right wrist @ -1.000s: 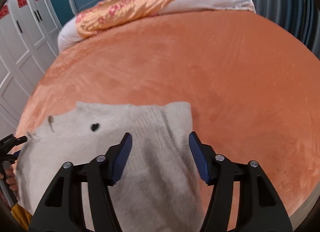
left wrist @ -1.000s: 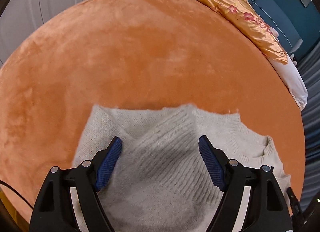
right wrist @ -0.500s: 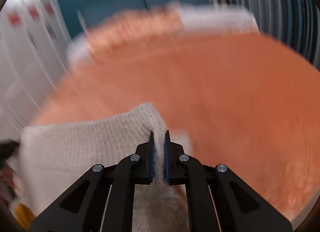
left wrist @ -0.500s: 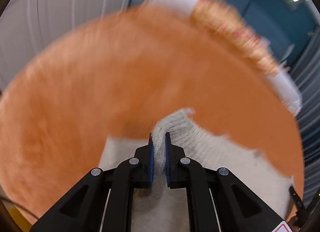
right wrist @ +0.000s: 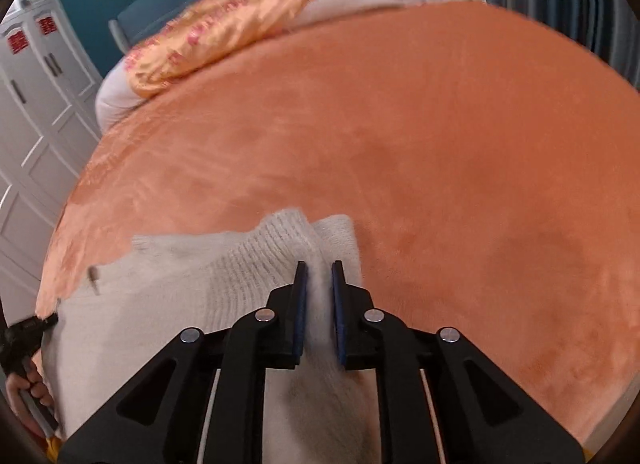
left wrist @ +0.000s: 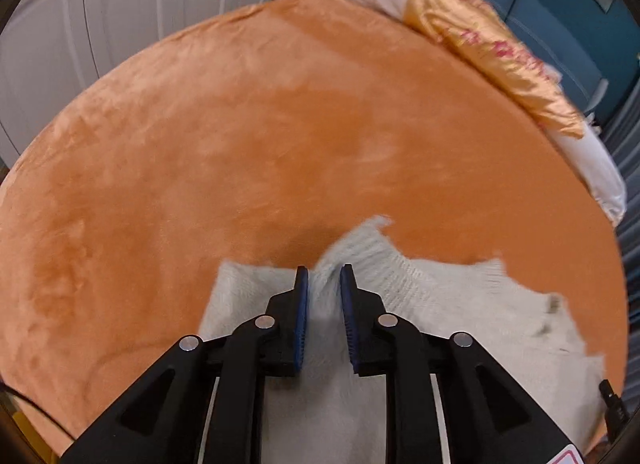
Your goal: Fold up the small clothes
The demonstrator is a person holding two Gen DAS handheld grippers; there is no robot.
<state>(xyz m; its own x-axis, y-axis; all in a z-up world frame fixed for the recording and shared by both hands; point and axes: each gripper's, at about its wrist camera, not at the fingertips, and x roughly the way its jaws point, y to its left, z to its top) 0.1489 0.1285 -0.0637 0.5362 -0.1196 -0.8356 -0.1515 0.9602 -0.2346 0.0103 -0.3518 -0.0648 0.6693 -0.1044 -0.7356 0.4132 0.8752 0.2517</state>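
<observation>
A small cream knitted sweater (left wrist: 440, 304) lies on an orange velvety bed cover (left wrist: 280, 124). My left gripper (left wrist: 323, 276) is shut on a raised fold of the sweater, with knit bunched between the blue pads. In the right wrist view the same sweater (right wrist: 180, 296) spreads to the left, and my right gripper (right wrist: 319, 272) is shut on another raised fold near its far right corner. Both folds stand a little above the cover.
A white duvet with a gold floral pillow (left wrist: 492, 44) lies along the far edge of the bed; it also shows in the right wrist view (right wrist: 224, 32). White wardrobe doors (right wrist: 36, 104) stand to the left. The bed cover stretches wide beyond the sweater.
Both grippers went from wide open over the flat sweater to shut on pinched folds. The folds have since lifted slightly, and the jaws now show a slightly wider gap filled with knit.
</observation>
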